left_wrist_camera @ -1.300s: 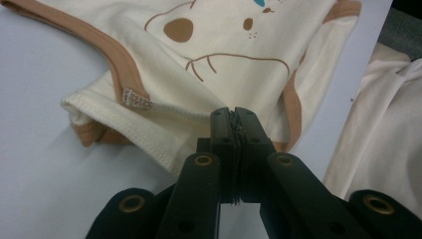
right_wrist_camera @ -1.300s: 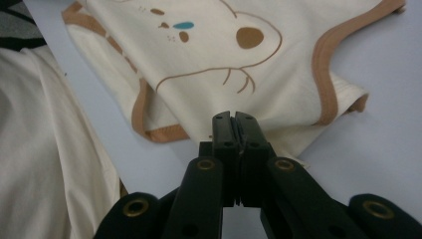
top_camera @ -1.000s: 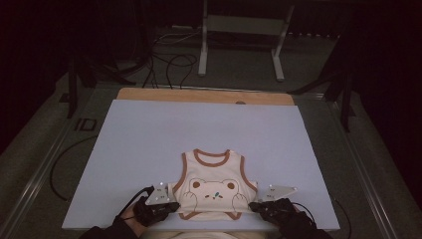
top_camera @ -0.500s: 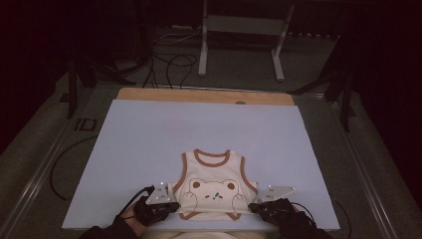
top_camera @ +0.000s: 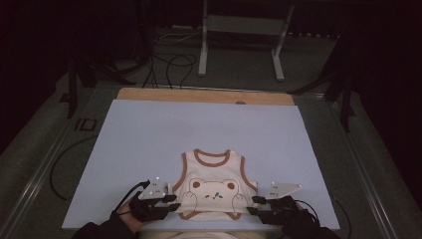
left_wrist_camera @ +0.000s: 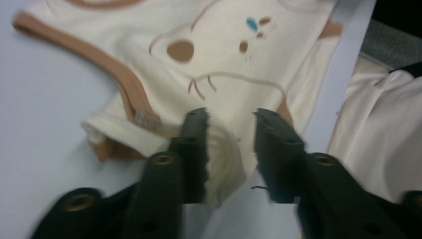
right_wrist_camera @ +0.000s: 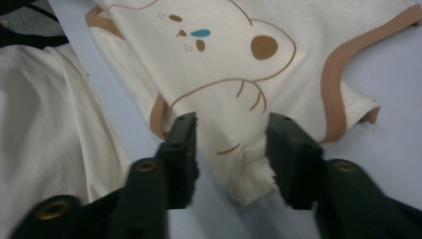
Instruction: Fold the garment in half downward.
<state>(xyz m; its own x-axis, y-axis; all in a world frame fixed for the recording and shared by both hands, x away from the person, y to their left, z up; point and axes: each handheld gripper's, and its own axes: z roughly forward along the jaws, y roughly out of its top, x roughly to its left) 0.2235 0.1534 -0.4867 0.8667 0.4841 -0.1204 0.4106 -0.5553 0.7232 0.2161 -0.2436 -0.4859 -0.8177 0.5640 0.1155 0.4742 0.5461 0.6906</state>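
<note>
Vest (top_camera: 215,186) flat on tabletop (top_camera: 149,144), unmoved since before; left tongs (left_wrist_camera: 230,142) and right tongs (right_wrist_camera: 230,149) gape at hem corners, grasp pending.

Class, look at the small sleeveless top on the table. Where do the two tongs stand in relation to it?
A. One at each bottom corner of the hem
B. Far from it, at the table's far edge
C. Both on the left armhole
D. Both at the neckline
A: in the high view the left tongs and the right tongs sit at opposite bottom corners of the top, jaws apart around the hem fabric.
</note>
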